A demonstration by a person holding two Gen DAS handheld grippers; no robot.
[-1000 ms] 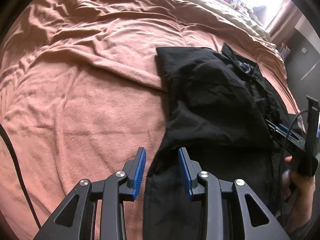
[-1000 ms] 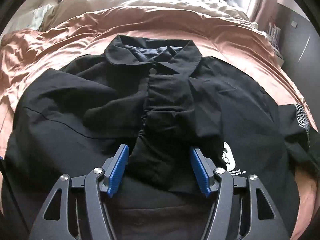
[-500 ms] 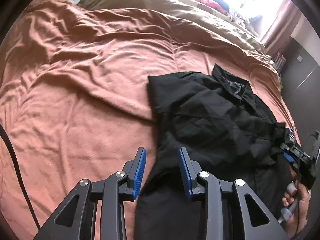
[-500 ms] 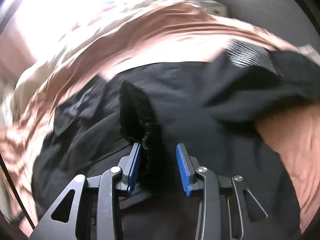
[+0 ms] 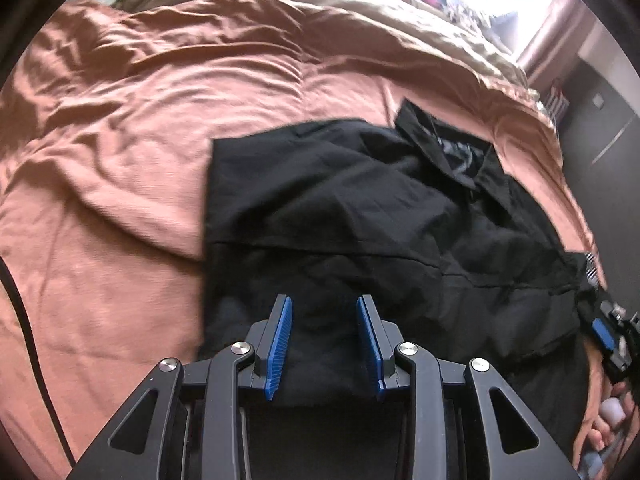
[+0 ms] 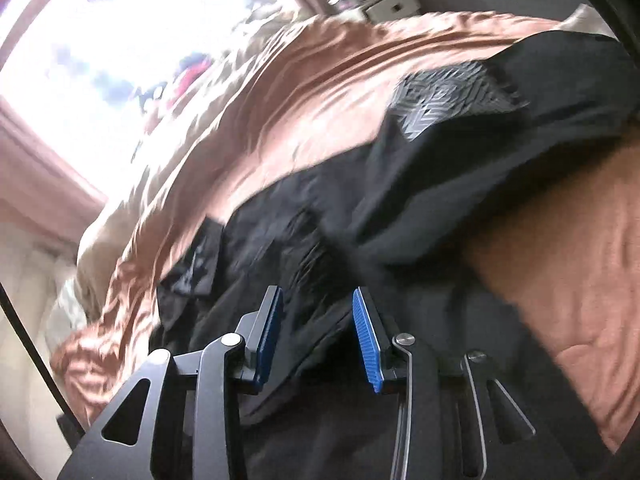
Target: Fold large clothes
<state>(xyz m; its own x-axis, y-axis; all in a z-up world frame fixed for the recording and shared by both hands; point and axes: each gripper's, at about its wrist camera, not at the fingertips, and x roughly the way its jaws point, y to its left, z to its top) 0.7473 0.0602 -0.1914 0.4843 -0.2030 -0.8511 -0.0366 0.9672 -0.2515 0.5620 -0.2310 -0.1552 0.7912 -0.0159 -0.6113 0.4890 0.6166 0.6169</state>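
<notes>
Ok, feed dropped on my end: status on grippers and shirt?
Left gripper open over black shirt. Right gripper open, shirt fabric between fingers, grip unclear. Shirt rumpled on brown blanket. Nothing blocking.

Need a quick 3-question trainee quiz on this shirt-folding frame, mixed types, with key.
1. True or false: the black collared shirt lies on a pink blanket.
2. The left hand-held gripper is: A) open over the shirt's fabric, B) shut on the collar, C) resting on the blanket.
3. Fill in: the patterned grey patch sits on the shirt's ____, beyond the right hand-held gripper.

Key: 1 true; 2 A; 3 sleeve.
</notes>
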